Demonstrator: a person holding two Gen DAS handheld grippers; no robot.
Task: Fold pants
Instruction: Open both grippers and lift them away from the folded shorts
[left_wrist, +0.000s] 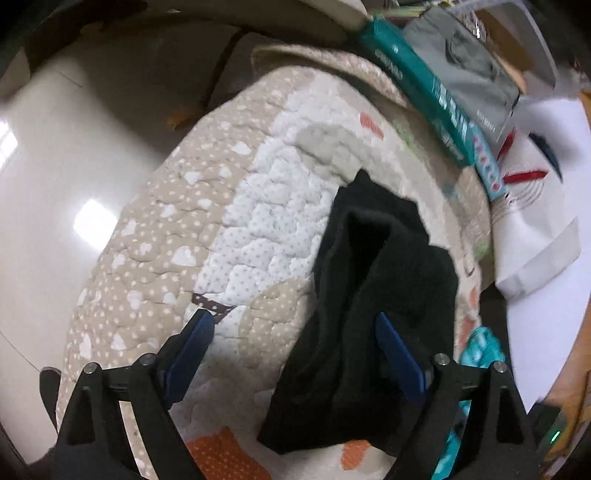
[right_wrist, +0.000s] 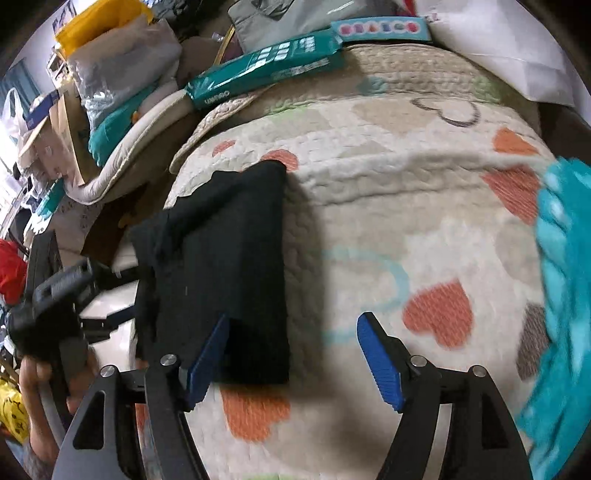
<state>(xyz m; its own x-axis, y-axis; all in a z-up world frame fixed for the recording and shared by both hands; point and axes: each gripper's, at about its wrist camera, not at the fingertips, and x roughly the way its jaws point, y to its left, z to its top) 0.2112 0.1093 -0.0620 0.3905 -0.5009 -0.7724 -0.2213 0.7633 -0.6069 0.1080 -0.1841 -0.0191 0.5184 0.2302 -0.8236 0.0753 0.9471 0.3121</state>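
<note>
One pair of black fabric pants (left_wrist: 369, 295), partly folded, lies on the heart-patterned quilted pad (left_wrist: 207, 229), at twelve o'clock from both claws. The left claw (left_wrist: 295, 347) and right claw (right_wrist: 291, 354) both gape wide, holding nothing. The loose top layer could slide or spring open if a blue pad snags it. Two claws, one teal garment (right_wrist: 561, 280) at three o'clock.

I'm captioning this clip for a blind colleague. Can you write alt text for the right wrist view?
Folded black pants lie on a quilted cover with hearts, and the right gripper hangs open just above their near edge. The left gripper shows at far left, a teal cloth at right, and a teal box behind.
</note>
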